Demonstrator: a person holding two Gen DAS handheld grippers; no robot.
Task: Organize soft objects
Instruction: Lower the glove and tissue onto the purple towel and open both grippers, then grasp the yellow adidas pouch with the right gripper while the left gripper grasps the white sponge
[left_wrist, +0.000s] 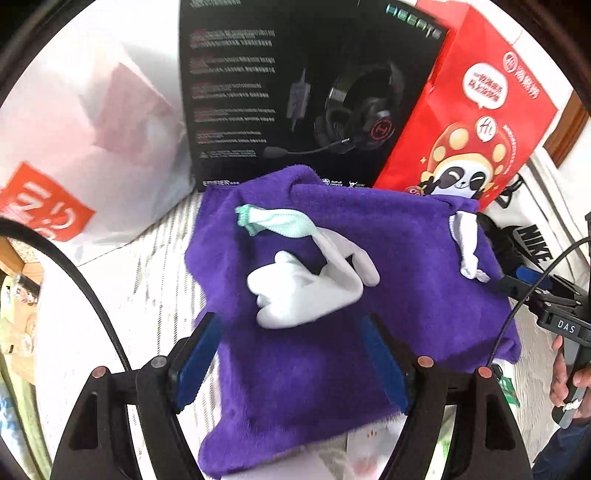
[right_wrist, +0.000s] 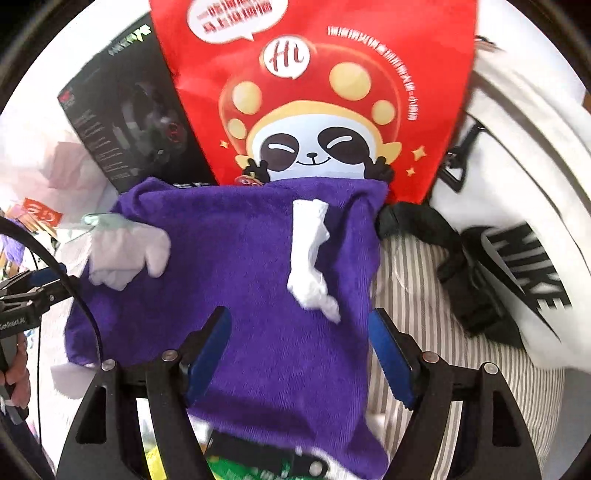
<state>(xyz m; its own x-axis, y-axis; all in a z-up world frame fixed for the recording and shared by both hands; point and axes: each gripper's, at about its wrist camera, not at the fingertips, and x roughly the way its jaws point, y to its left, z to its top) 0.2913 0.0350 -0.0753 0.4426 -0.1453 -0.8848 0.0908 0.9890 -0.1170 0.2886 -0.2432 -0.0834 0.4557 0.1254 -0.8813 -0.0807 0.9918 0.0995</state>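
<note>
A purple towel (left_wrist: 399, 258) lies spread on the striped surface; it also shows in the right wrist view (right_wrist: 236, 258). A white glove with a mint cuff (left_wrist: 306, 273) lies on its middle, seen at the towel's left edge in the right wrist view (right_wrist: 125, 251). A small white sock (right_wrist: 308, 254) lies on the towel's right part, also in the left wrist view (left_wrist: 467, 243). My left gripper (left_wrist: 291, 328) is open, just short of the glove. My right gripper (right_wrist: 299, 328) is open over the towel, just below the sock. Both are empty.
A black headset box (left_wrist: 295, 85) and a red panda bag (right_wrist: 325, 92) stand behind the towel. A white plastic bag (left_wrist: 85, 140) is at the left. A white Nike garment (right_wrist: 528, 206) and a black strap (right_wrist: 461, 269) lie at the right.
</note>
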